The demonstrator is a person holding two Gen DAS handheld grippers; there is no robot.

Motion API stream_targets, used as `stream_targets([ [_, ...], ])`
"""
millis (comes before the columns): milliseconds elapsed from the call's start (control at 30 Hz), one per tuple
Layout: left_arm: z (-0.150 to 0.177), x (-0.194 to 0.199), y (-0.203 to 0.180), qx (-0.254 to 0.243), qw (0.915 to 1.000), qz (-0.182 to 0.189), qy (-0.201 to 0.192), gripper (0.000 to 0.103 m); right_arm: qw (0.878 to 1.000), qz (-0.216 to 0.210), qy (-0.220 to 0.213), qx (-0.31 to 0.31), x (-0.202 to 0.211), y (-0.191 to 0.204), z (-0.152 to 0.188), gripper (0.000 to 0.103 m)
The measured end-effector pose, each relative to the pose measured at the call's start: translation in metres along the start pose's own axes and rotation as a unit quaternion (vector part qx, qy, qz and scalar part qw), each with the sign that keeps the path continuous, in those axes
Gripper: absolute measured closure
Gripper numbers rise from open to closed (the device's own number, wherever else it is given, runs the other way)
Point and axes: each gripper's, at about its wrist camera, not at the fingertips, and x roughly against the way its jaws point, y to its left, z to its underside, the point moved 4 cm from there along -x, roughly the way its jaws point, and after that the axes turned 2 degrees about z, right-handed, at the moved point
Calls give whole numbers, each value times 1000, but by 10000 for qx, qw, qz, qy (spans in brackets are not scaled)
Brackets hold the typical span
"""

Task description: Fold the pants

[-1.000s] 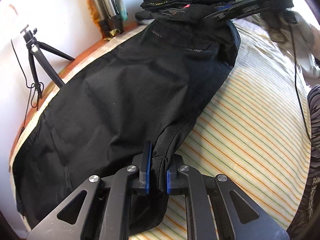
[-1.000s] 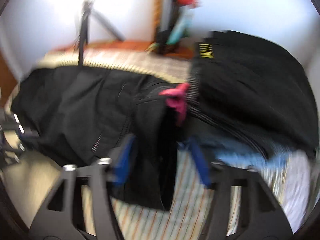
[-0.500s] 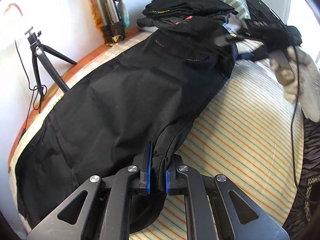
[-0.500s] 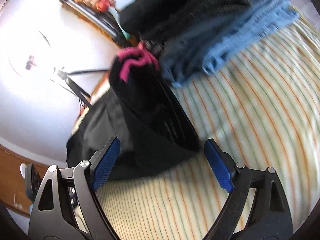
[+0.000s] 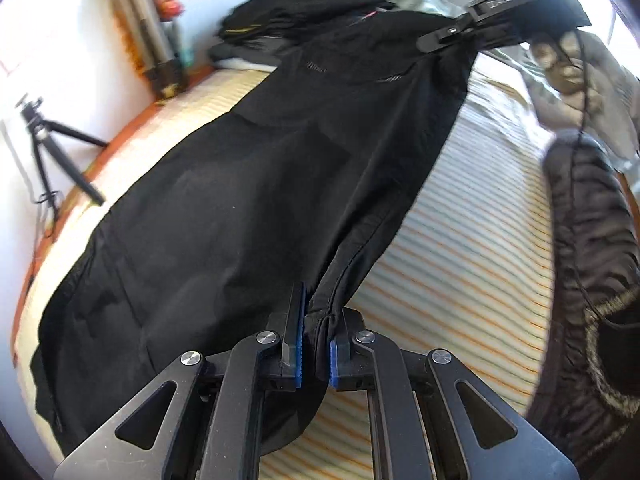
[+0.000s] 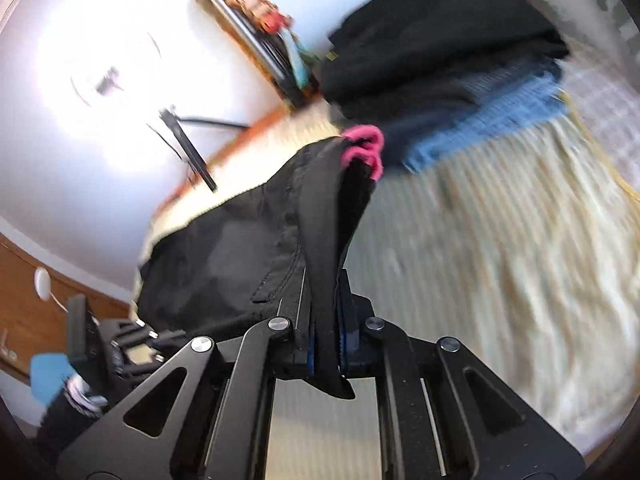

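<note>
Black pants lie lengthwise on a striped bed, legs together. My left gripper is shut on the near hem end of the pants and lifts it a little. My right gripper is shut on the waistband edge, which has a pink loop at its top. The right gripper also shows in the left wrist view at the far waist end, with the fabric pulled taut between the two grippers.
A stack of folded dark and blue clothes sits at the head of the bed. A small tripod stands by the white wall on the left. A dark padded garment lies on the bed's right.
My right gripper was open around the waistband and has shut on it and lifted it. The left gripper kept its hold on the hem; the pants are now stretched and raised.
</note>
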Motion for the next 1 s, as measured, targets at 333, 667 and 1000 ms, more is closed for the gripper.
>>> stream_targets([
  [333, 12, -7, -4, 262, 9996, -7, 117, 75, 9991, 389, 127, 132, -11, -41, -13, 34],
  [667, 39, 57, 31, 1743, 9827, 21, -632, 55, 9996, 96, 228, -146, -50, -41, -56, 83],
  [1000, 148, 114, 155, 3537, 9204, -1457, -803, 52, 9799, 1550, 130, 1246, -57, -10, -66, 92],
])
